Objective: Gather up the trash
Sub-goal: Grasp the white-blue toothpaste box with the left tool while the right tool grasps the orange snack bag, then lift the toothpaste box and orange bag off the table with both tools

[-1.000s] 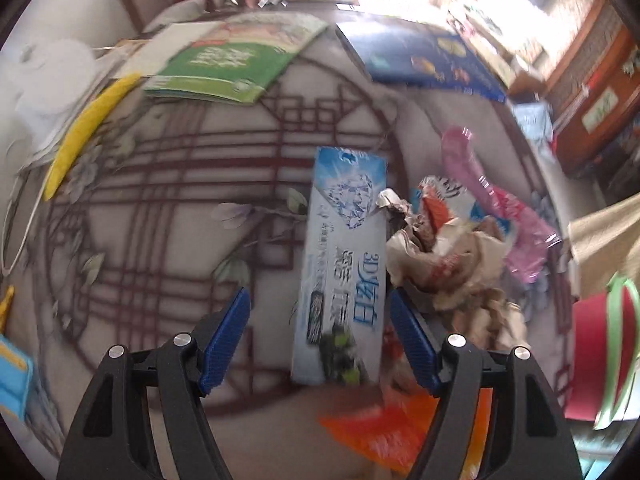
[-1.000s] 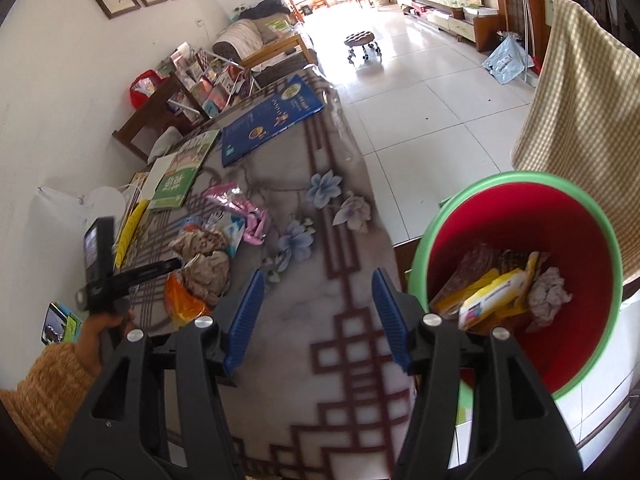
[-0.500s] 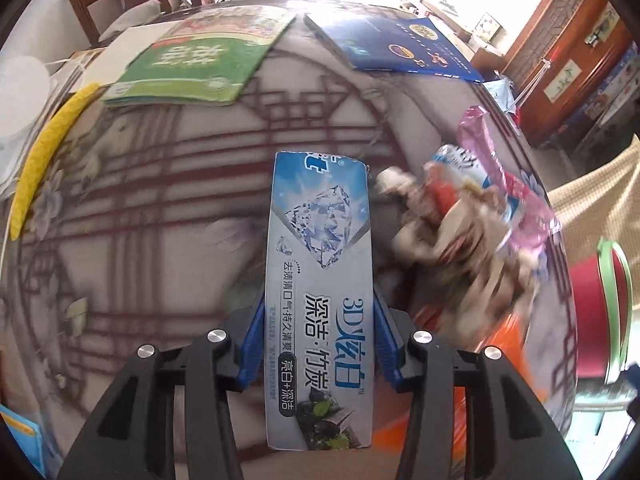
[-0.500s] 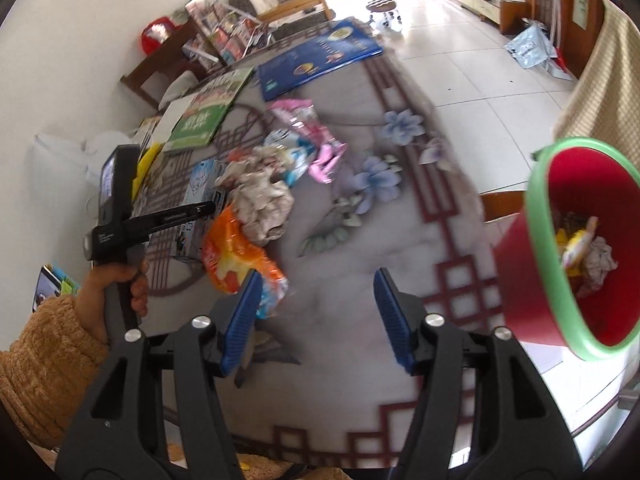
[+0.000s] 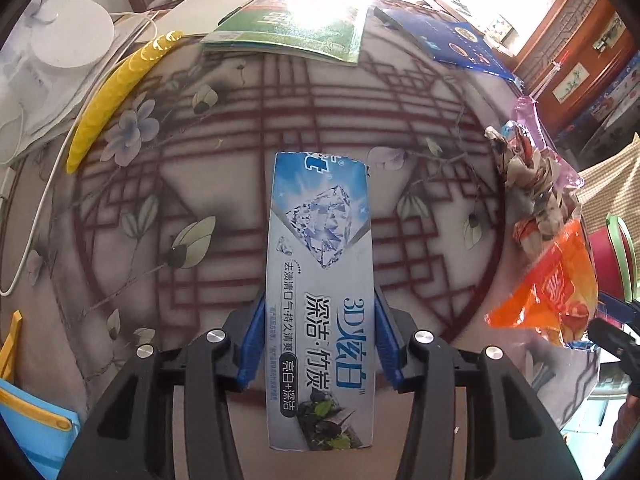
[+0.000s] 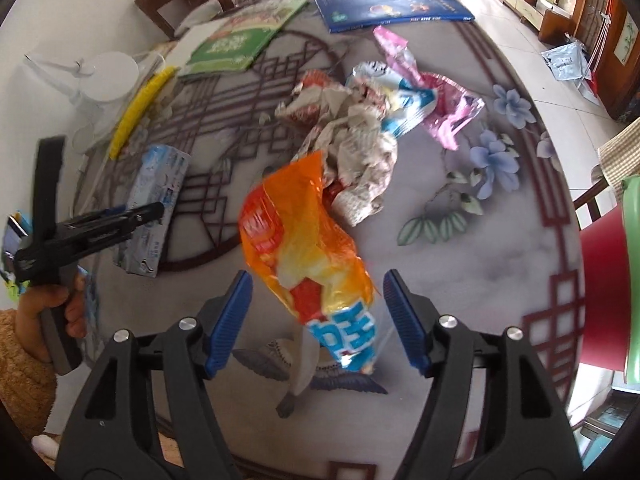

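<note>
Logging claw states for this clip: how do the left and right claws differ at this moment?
The left claw is shut on the toothpaste box, its blue pads against both long sides; the right claw is open, with the orange snack bag between its pads but not pinched. The left claw's load is a flat, rigid carton; the bag at the right claw is crumpled film. Both point across the patterned tablecloth.

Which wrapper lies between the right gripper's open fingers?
The orange snack bag with the blue end, between the right gripper fingers; the pink wrapper lies farther off.
</note>
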